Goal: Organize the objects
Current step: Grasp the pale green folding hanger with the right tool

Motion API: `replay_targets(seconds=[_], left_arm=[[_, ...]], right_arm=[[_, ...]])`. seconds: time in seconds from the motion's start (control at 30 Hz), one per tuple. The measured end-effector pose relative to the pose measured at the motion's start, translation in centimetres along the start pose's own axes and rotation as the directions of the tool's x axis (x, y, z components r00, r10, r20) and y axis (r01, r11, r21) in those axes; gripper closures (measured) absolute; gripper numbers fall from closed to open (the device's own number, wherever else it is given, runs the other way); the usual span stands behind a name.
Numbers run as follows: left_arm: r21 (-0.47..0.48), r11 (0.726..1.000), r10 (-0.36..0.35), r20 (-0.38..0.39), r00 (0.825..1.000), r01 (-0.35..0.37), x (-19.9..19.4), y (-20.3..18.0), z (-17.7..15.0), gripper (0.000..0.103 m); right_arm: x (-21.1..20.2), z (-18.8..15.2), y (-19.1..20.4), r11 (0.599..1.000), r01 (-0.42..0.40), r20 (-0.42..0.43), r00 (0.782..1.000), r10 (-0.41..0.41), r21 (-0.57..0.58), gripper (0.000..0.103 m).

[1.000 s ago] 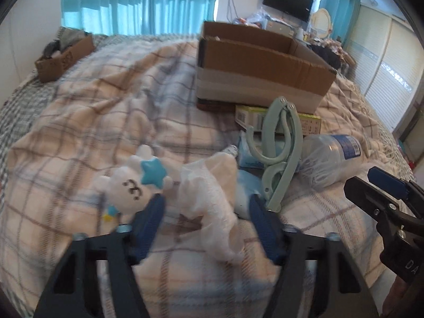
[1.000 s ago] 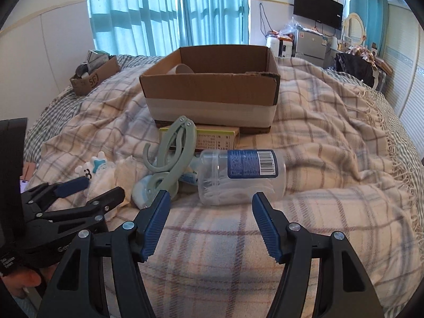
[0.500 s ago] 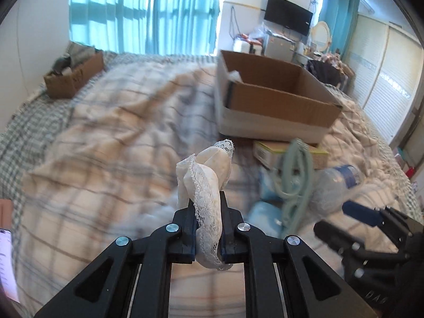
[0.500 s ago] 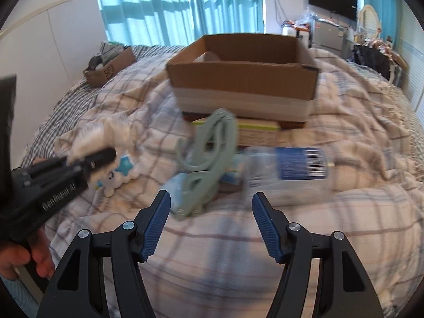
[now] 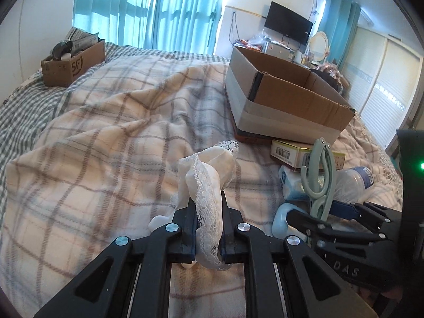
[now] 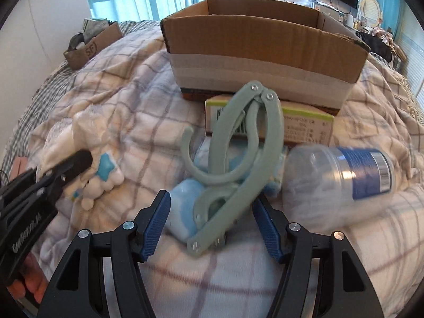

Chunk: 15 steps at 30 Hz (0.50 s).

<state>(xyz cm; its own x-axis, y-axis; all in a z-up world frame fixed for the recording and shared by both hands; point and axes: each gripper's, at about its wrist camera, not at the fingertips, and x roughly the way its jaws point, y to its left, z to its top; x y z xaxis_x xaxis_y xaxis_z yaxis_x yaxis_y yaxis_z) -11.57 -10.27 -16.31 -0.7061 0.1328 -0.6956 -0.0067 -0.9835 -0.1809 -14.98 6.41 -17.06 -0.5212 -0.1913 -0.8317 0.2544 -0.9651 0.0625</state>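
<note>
The left gripper (image 5: 208, 234) has its fingers pressed together on a cream lace-trimmed cloth (image 5: 209, 175), which stands up out of the pinch and hangs free above the plaid blanket (image 5: 106, 143), in front of and to the left of the big cardboard box (image 5: 286, 100). The step in hand looks like carrying this cloth to that box. To do it well, keep the pinch firm, lift high enough that the trailing lace clears the box's near wall, and let go only once the cloth is well over the open top, since limp fabric can snag on the rim.

The right gripper (image 6: 212, 225) has its fingers spread, one on each side of the lower end of a pale green folding hanger (image 6: 238, 164), not yet pressing it. The hanger leans on the pile just in front of the box, so a grip low on its thick joined end should hold better than one on the thin hook; closing slowly would keep it from skidding off the soft blue bundle (image 6: 182, 206) beneath.

Counted in front of the box: one hanger, one clear plastic bottle (image 6: 344, 182) lying on its side, one flat green-edged carton (image 6: 304, 124) touching the box's base, one blue bundle, and one white plush toy (image 6: 98, 177) to the left. Further left of the box, at the bed's far edge, sits one small cardboard box (image 5: 73, 62) holding items.
</note>
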Motion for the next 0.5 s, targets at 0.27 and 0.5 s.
replay_targets(seconds=[0.27,0.5], left_arm=[[-0.003,1.0,-0.004,0.0,1.0,0.004,0.5,0.4,0.0,0.091],[-0.003,1.0,0.003,-0.008,1.0,-0.003,0.1,0.4,-0.2,0.091]], right_arm=[[0.8,1.1,-0.2,1.0,0.011,0.005,1.0,-0.012,0.012,0.066],[-0.5,0.7,0.3,1.0,0.024,0.034,0.999,-0.024,-0.012,0.068]])
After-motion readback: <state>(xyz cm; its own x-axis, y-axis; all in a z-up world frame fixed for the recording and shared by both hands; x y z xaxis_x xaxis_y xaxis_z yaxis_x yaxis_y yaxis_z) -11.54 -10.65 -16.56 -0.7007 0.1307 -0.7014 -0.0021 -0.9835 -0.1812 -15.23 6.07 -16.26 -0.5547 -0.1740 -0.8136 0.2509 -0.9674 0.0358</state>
